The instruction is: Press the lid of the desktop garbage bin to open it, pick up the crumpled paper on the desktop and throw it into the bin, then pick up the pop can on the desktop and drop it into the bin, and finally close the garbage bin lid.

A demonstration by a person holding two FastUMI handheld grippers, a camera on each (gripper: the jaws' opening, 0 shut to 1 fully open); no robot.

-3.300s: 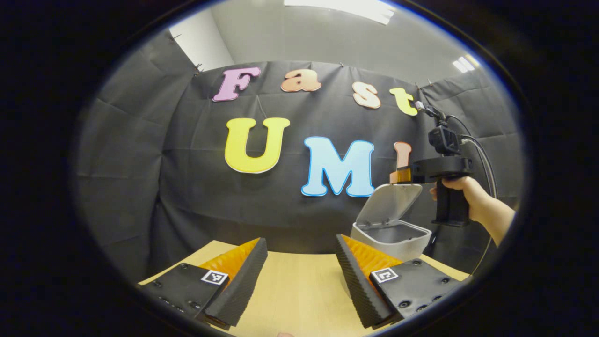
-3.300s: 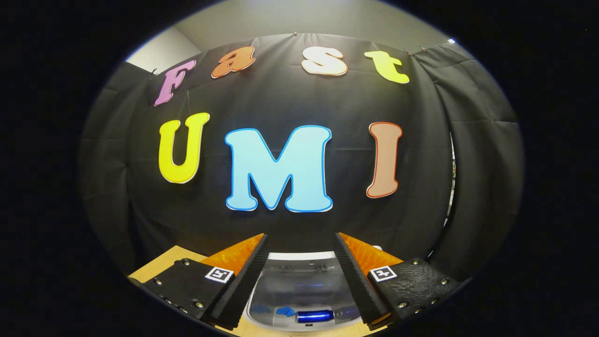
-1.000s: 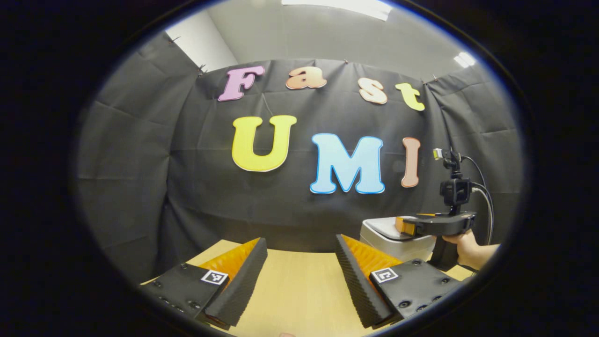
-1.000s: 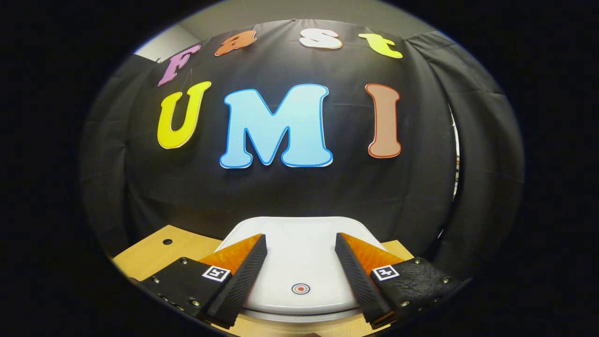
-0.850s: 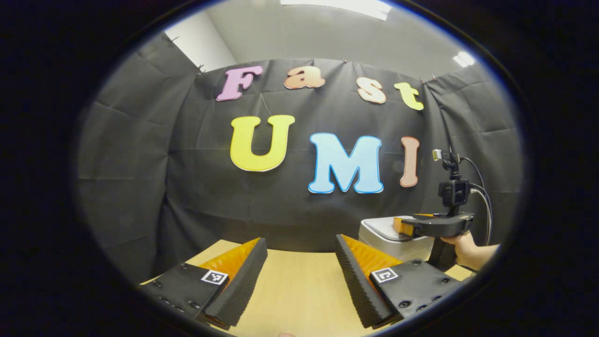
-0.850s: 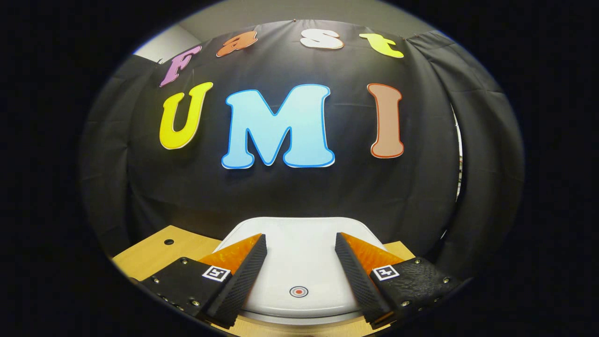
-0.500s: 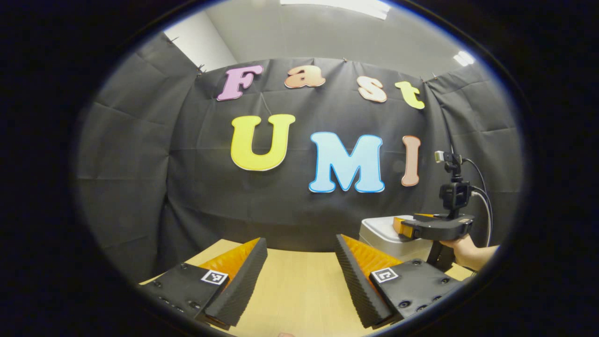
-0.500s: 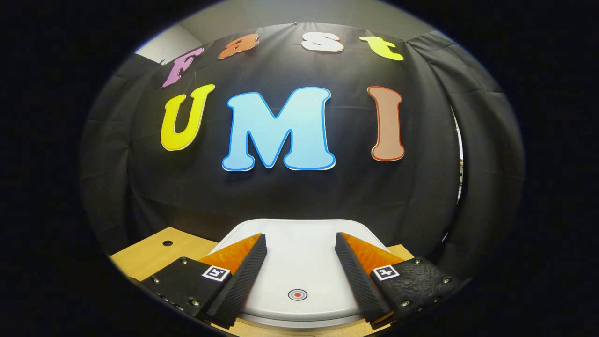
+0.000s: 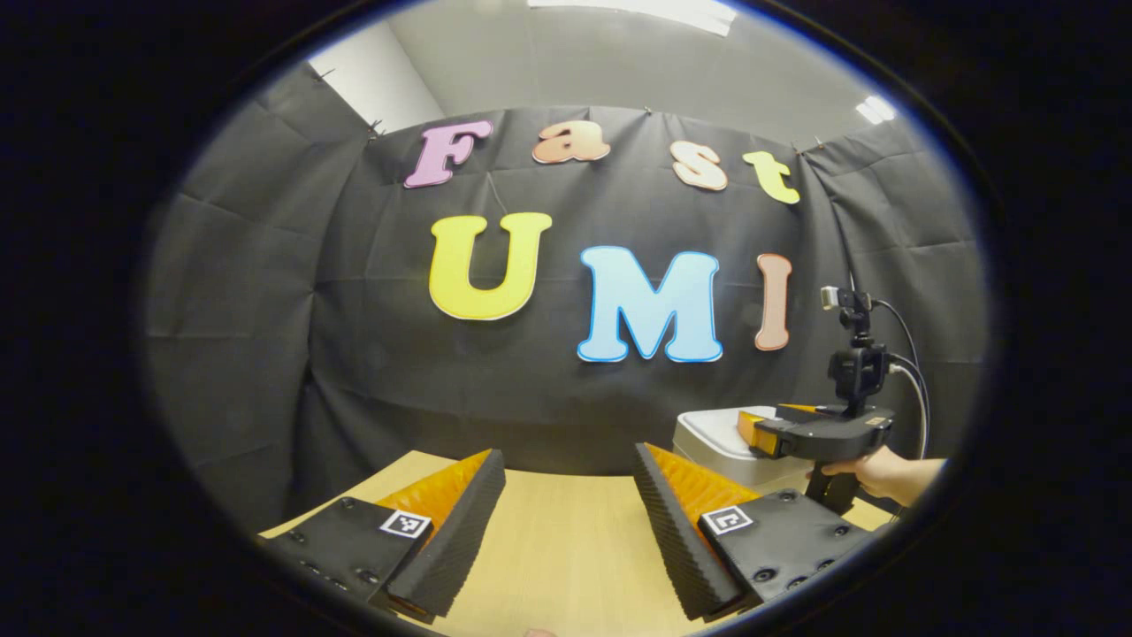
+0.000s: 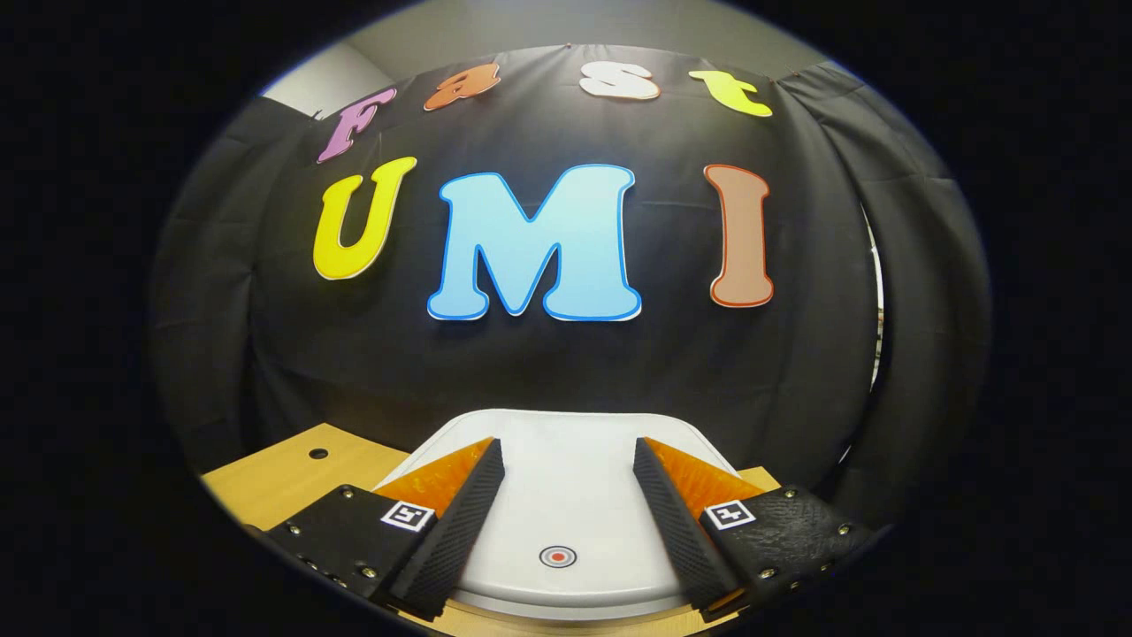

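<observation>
The white garbage bin (image 9: pixel 712 442) stands at the table's far right, its flat lid (image 10: pixel 566 495) down; a small red ring mark (image 10: pixel 558 556) sits near the lid's front edge. My right gripper (image 10: pixel 566 460) hovers open just over the lid, one finger to each side, nothing between them. In the left gripper view a hand (image 9: pixel 884 473) holds that gripper (image 9: pixel 818 433) above the bin's top. My left gripper (image 9: pixel 566 469) is open over the bare wooden table (image 9: pixel 557 540), left of the bin.
The black cloth wall hangs close behind the bin and table. A small round hole (image 10: pixel 317 453) is in the wooden tabletop left of the bin. A cable (image 9: pixel 915 389) loops off the right gripper's camera mount.
3.3 s ago the lid stood up, with a blue can and blue paper inside the bin. The lid is now down, and the right gripper has drifted slightly back over it.
</observation>
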